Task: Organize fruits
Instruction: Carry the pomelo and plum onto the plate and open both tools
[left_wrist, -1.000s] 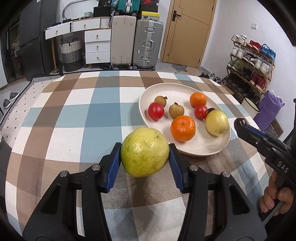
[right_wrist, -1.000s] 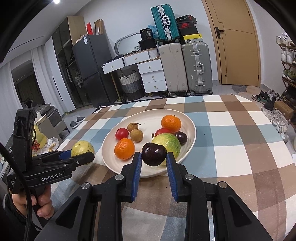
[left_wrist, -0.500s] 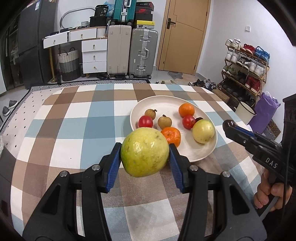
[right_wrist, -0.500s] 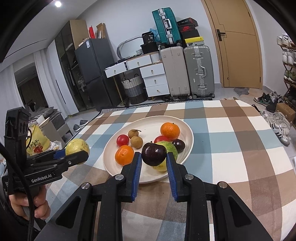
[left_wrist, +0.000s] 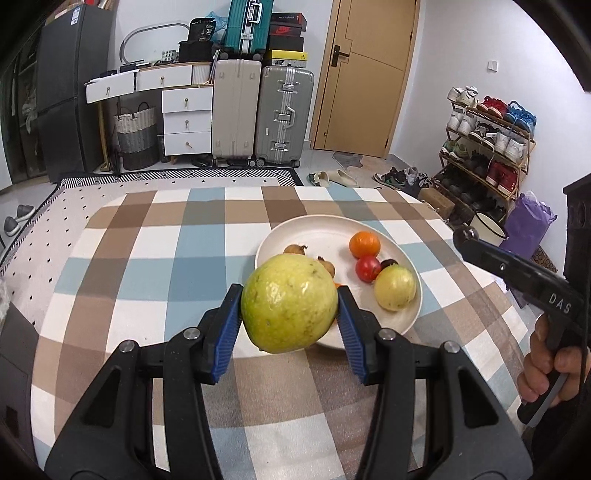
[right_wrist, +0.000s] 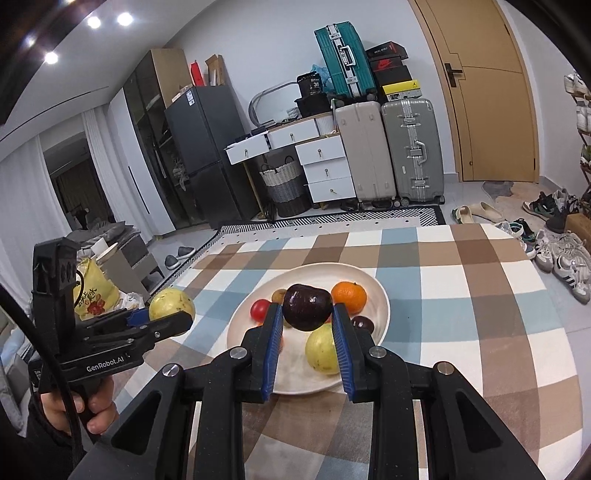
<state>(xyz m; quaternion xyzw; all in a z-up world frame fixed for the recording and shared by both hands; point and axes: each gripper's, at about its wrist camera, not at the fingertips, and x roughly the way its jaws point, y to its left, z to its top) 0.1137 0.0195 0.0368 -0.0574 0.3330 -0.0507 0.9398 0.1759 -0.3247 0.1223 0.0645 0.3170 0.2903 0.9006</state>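
Both of my hand-held grippers are loaded, raised over the near edge of the fruit plate.

My left hand-held gripper (left_wrist: 290, 325) is clamped on a large round yellow-green guava (left_wrist: 290, 302); my right hand-held gripper (right_wrist: 306, 332) is clamped on a dark purple, glossy plum-like fruit (right_wrist: 307, 306). The round cream-white plate (right_wrist: 380, 306) on the checked brown, blue and white worktop (right_wrist: 461, 302) lies at 12 o'clock from the right gripper and about 1 o'clock from the left, so I judge the right one nearer. Neither fruit has a clear long axis. On the plate sit a small orange tangerine (right_wrist: 349, 295), a red tomato-like fruit (right_wrist: 260, 309) and a second yellow-green guava (right_wrist: 322, 350). Readable writing: "GenRobot.AI" on the left gripper's body, "DAS" on the right's, "36" on a black bag behind.
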